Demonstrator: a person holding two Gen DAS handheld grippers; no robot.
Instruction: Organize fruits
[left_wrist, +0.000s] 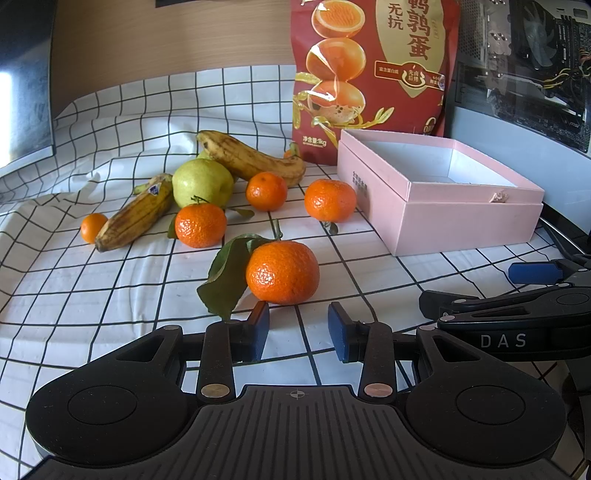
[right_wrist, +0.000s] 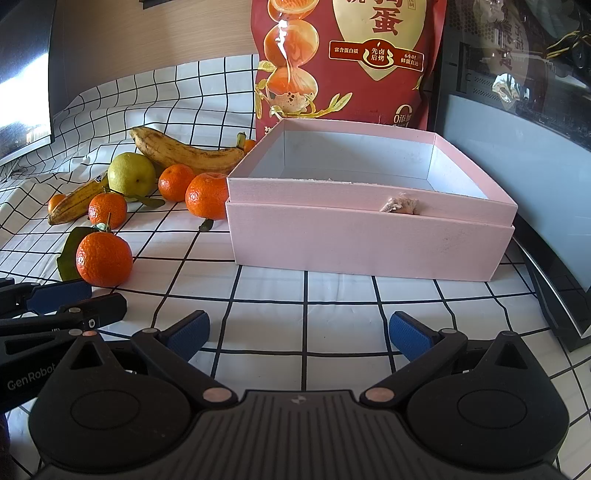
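— Anything picked up yet?

— No. The left claw (left_wrist: 298, 326) has its jaws apart with nothing between them, just short of the nearest orange (left_wrist: 282, 272), the one with the leaf. The right claw (right_wrist: 298, 334) is spread wider, also empty, facing the pink box (right_wrist: 369, 236).

— So the box is empty?

— As far as I can see, yes, only its pale floor shows. All the fruit lies on the counter left of the box: three more oranges (left_wrist: 330, 200), a small one (left_wrist: 93, 228) at the far left, a green apple (left_wrist: 202, 182), two spotty bananas (left_wrist: 142, 214), and something orange peeking out behind the back banana. I'd say the sorting hasn't begun; everything is left to do.

— And the counter?

— Covered by a white cloth (left_wrist: 110, 280) with a black grid, rumpled toward the back. A red snack bag (left_wrist: 373, 70) stands behind the box, wood panelling behind that, a dark screen at left, and an open computer case (left_wrist: 524, 66) to the right.
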